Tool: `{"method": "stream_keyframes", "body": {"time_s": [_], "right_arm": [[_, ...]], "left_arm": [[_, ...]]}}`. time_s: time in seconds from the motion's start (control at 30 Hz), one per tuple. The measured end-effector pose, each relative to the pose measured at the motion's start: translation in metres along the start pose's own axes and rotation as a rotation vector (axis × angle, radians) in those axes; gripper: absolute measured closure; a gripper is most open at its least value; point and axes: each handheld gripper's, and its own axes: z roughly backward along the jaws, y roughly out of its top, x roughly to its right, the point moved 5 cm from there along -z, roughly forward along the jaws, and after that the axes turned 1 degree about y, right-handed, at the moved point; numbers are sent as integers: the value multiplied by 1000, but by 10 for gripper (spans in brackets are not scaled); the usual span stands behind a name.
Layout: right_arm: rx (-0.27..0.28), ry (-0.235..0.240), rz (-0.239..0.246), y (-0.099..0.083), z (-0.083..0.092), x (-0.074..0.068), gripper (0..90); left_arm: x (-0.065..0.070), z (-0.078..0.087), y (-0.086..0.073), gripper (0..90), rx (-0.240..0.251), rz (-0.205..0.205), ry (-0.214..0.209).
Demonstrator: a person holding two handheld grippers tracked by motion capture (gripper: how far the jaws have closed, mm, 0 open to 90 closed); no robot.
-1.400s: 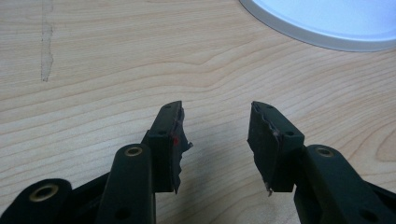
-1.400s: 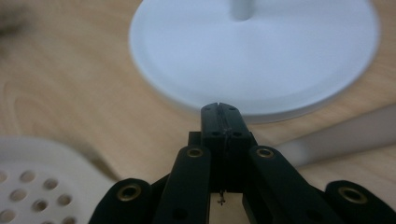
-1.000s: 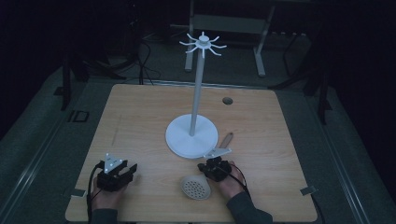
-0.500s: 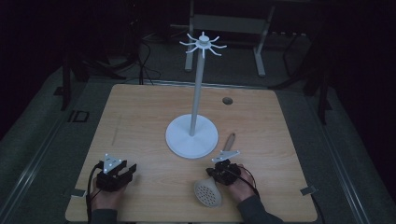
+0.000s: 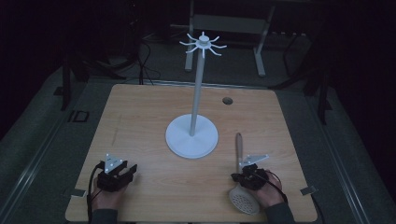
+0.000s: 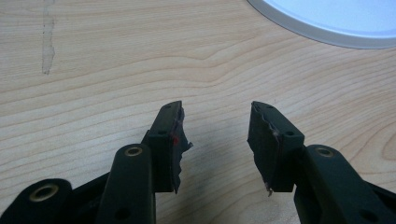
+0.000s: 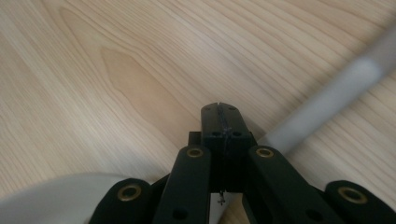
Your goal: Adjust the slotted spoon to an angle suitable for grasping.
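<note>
While your hands rest at the near edge, the table (image 5: 140, 112) carries the white stand (image 5: 192, 137) at its middle, hooks fanned out at the top. Your right gripper (image 5: 248, 176) lies over the skimmer (image 5: 243, 198) — perforated head toward you, handle running away toward the stand's base; its jaws are pressed together, and whether they pinch the skimmer can't be told. Your left gripper (image 6: 215, 142) sits well apart — jaws spread over bare wood. No writing is legible anywhere.
</note>
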Motion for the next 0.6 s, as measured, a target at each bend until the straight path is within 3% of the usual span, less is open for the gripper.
{"method": "stream_keyframes", "body": {"time_s": [0.2,0.33,0.57,0.6], "right_arm": [[-22,-43,-27,-12,13,16,900],[-28,-40,-53,-14,16,20,900],[11,-67,-87,1,23,24,851],[20,-95,-105,9,25,29,798]], "left_arm": [[-1,0,0,555,2,2,0],[0,0,0,555,-1,1,1],[-1,-1,-1,555,-6,3,5],[-1,-1,-1,555,-6,4,7]]}}
